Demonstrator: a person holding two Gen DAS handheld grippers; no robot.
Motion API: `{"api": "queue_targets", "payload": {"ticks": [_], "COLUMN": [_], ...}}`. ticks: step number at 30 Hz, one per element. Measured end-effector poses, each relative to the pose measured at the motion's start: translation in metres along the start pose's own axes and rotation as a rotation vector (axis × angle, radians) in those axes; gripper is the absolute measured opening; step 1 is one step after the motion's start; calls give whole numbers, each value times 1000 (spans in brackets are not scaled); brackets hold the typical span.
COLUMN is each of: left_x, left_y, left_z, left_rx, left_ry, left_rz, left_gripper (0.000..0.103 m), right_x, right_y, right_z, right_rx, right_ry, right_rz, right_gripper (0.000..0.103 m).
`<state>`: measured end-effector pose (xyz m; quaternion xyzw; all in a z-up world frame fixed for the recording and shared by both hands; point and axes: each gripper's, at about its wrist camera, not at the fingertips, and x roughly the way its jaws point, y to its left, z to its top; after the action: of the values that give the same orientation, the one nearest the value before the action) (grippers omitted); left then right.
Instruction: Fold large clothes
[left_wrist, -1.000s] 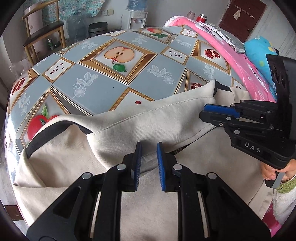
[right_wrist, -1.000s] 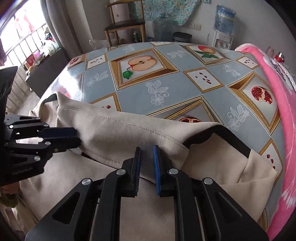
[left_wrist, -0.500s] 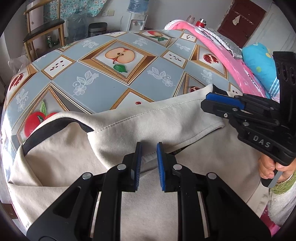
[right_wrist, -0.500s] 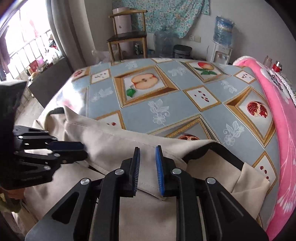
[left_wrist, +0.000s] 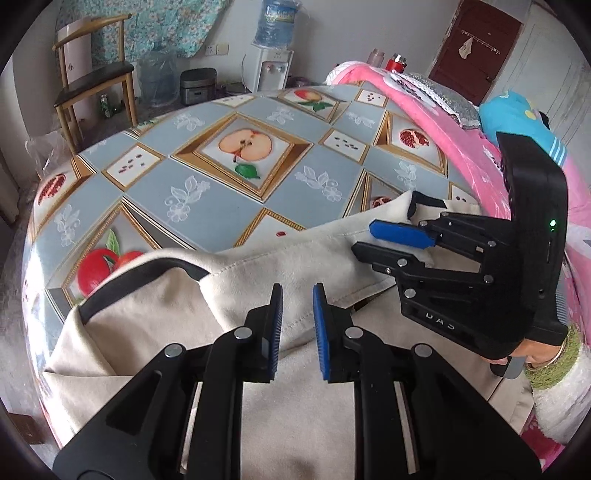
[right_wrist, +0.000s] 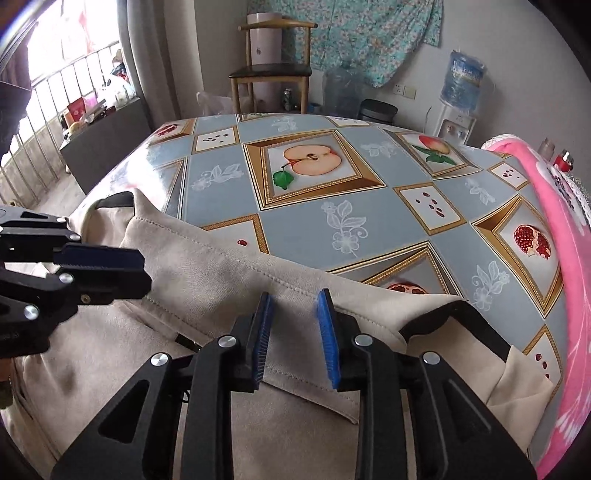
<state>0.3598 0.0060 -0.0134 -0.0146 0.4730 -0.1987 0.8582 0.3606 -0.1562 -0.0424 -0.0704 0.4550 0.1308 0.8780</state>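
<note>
A beige garment (left_wrist: 258, 266) with black trim (left_wrist: 147, 273) lies on the fruit-patterned tablecloth (left_wrist: 229, 206), its stitched hem folded back over itself. My left gripper (left_wrist: 297, 291) hovers over that fold edge with a narrow gap between its pads and no cloth pinched; it shows at the left edge of the right wrist view as the left gripper (right_wrist: 146, 275). My right gripper (right_wrist: 296, 295) is over the same fold of the garment (right_wrist: 207, 266), further right, and its jaws are opening. In the left wrist view, cloth still lies loosely between the fingers of the right gripper (left_wrist: 364, 238).
A pink blanket (left_wrist: 424, 107) and a blue cushion (left_wrist: 517, 114) run along the table's right side. Beyond the far edge stand a wooden chair (left_wrist: 92, 81) and a water dispenser (left_wrist: 273, 66). A hand with a green cuff (left_wrist: 546, 362) holds the right gripper.
The right gripper's pads have moved apart over the fold. Both views have tipped up slightly, showing more of the room. The left gripper's gap is unchanged.
</note>
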Motion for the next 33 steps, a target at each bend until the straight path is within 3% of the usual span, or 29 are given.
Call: {"api": "queue_targets", "payload": {"ticks": [2, 5, 13, 18, 24, 26, 27, 29, 31, 33], "left_x": [4, 24, 18, 20, 13, 3, -4, -17, -31, -47], "left_y": [6, 17, 26, 21, 20, 21, 21, 21, 19, 15], "left_z": [2, -3, -10, -10, -8, -10, -11, -14, -18, -22], "left_rx": [-16, -41, -56, -49, -52, -63, -70, -81, -89, -92], "left_ry": [17, 107, 80, 84, 74, 52, 41, 25, 14, -1], "left_rz": [56, 132, 118, 137, 173, 169, 168, 171, 185, 193], "left_gripper": [17, 17, 17, 17, 17, 17, 20, 28, 43, 52], "right_x": [0, 0, -32, -4, -28, -42, -49, -64, -79, -93], "right_y": [0, 0, -13, -14, -16, -12, -10, -5, 0, 5], "right_z": [0, 0, -4, -16, -12, -11, -10, -8, -7, -8], "right_rx": [1, 4, 85, 86, 116, 107, 102, 87, 76, 70], "right_ry": [0, 1, -18, 79, 45, 25, 16, -6, -21, -35], "right_rz": [-3, -1, 48, -3, 9, 15, 18, 28, 41, 44], "right_gripper": [26, 26, 27, 31, 32, 45, 55, 59, 69, 71]}}
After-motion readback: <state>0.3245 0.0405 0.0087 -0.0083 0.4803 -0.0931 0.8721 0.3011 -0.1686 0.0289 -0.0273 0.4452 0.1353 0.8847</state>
